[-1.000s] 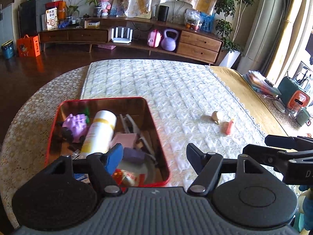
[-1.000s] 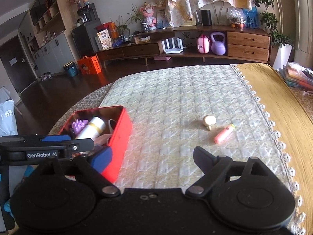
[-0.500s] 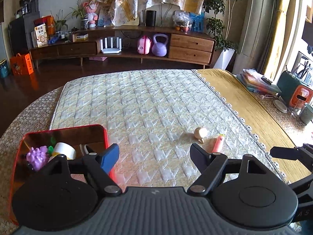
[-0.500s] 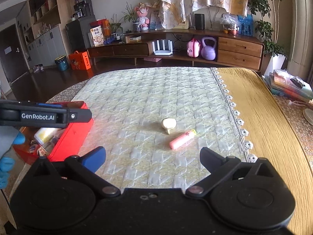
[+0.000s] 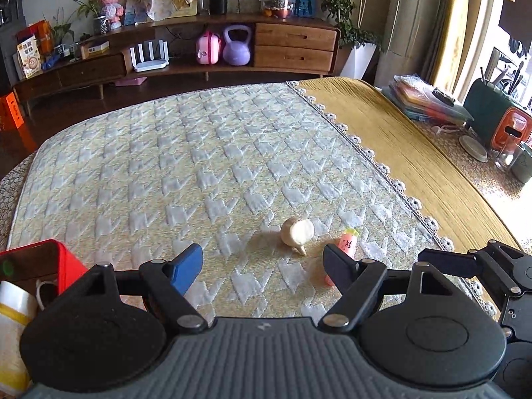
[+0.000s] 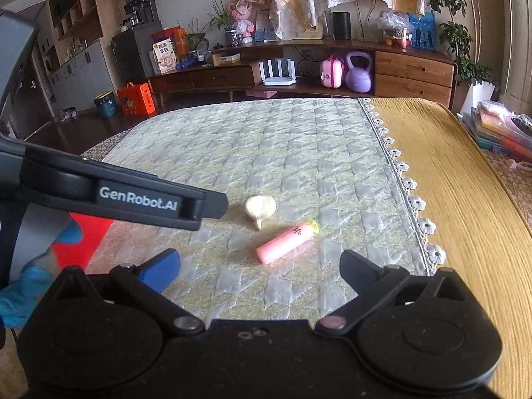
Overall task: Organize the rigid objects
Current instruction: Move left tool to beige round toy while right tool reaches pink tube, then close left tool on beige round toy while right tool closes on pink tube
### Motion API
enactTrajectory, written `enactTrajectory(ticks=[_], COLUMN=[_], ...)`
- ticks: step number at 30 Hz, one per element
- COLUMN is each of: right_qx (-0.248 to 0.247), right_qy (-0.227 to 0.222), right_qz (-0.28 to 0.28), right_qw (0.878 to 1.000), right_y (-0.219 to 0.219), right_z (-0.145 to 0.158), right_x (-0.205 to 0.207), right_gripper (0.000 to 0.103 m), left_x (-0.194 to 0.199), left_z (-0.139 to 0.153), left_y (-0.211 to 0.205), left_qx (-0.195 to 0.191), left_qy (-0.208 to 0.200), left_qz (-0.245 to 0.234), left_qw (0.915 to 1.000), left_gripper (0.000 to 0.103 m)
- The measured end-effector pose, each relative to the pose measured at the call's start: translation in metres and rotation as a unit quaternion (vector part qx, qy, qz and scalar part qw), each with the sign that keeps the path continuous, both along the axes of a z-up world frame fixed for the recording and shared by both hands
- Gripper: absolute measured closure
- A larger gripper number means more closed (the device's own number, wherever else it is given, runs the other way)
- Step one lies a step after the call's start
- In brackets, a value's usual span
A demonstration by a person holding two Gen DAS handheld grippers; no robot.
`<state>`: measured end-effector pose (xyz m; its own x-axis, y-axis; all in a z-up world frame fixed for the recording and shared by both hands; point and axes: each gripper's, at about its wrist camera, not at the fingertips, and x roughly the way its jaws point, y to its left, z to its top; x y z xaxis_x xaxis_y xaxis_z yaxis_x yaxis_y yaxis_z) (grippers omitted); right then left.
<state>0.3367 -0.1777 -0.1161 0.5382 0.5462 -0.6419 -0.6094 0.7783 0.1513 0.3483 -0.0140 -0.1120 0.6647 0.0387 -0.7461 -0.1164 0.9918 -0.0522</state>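
Note:
A cream garlic-shaped toy point(image 5: 297, 231) point(image 6: 260, 207) and a pink carrot-shaped tube point(image 5: 345, 244) point(image 6: 286, 241) lie side by side on the quilted mat point(image 5: 186, 166). My left gripper point(image 5: 262, 267) is open and empty, just short of the garlic toy, with the tube partly behind its right finger. My right gripper point(image 6: 259, 266) is open and empty, just short of the tube. The red tin point(image 5: 50, 262) with a white bottle point(image 5: 13, 302) sits at the lower left of the left wrist view.
The mat ends in a lace border point(image 5: 375, 163) with yellow cloth point(image 5: 415, 153) to the right. Stacked folders point(image 5: 429, 99), a dish and containers stand at the far right. The left gripper's body point(image 6: 109, 193) crosses the left side of the right wrist view.
Both grippers have moved right, away from the red tin and toward the garlic toy and pink tube. The tin has slid to the left edge of both views. Both stay open.

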Motion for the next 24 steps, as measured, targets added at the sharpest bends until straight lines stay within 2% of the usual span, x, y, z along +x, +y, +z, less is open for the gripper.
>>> enactTrajectory(ticks=[4,9,11,17,19,21,24], right_qx=[0.009,0.011,0.008,0.000,-0.001,-0.004,-0.009], right_qy=[0.013,0.016,0.013,-0.005,-0.009,-0.014,-0.020], right_qz=[-0.015,-0.022,-0.028,-0.039,-0.040,-0.040,-0.045], right_qw=[1.000,1.000,0.999,0.999,0.999,0.999,0.999], right_y=[0.006,0.011,0.014,0.021,0.023,0.024,0.026], right_z=[-0.012,-0.022,-0.026,-0.030,-0.031,-0.031,-0.031], right_x=[0.011,0.020,0.023,0.027,0.028,0.028,0.026], right_gripper=[0.006,0.015,0.020,0.025,0.026,0.027,0.034], left_x=[0.020,0.038,0.042,0.054,0.057,0.059,0.058], left_z=[-0.014,-0.027,-0.032,-0.039,-0.041,-0.044,-0.046], left_y=[-0.006,-0.002,0.000,-0.003,-0.002,-0.001,-0.004], left_qx=[-0.005,-0.032,-0.040,-0.037,-0.038,-0.039,-0.024], left_qy=[0.016,0.034,0.037,0.035,0.034,0.036,0.027], left_qz=[-0.002,0.018,0.025,0.031,0.038,0.034,0.025], left_qw=[0.9999,0.9988,0.9982,0.9982,0.9980,0.9980,0.9990], left_gripper=[0.024,0.024,0.024,0.024,0.026,0.033,0.039])
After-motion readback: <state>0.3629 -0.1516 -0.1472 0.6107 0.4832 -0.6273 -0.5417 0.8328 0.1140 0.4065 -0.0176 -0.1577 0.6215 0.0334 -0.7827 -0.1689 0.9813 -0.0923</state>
